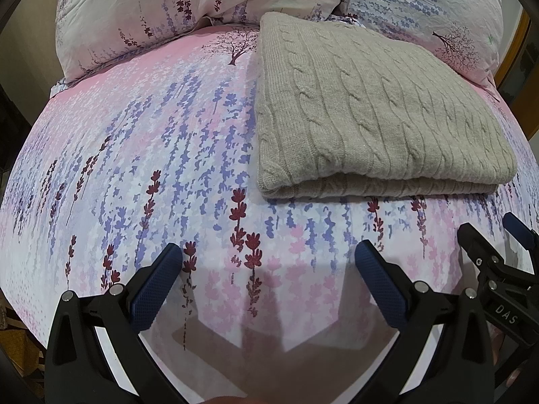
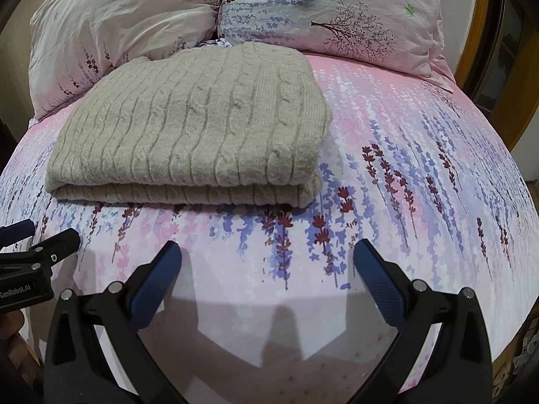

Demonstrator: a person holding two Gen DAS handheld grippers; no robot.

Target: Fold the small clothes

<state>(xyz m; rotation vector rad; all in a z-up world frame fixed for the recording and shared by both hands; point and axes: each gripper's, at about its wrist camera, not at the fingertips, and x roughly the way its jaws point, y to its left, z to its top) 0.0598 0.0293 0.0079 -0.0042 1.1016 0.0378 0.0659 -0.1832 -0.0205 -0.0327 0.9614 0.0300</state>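
Sweater [image 1: 377, 107] lies folded flat on the bed [image 1: 134, 168], just ahead of both claws, its long side going across, a bit right of the left claw [image 1: 269, 259] and a bit left of the right claw [image 2: 267, 259], both wide apart and holding nothing.

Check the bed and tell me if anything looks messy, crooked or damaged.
Nothing stands out. The grey sweater lies folded flat on the bedspread just in front of the pillows. Both the left gripper and the right gripper are open and empty.
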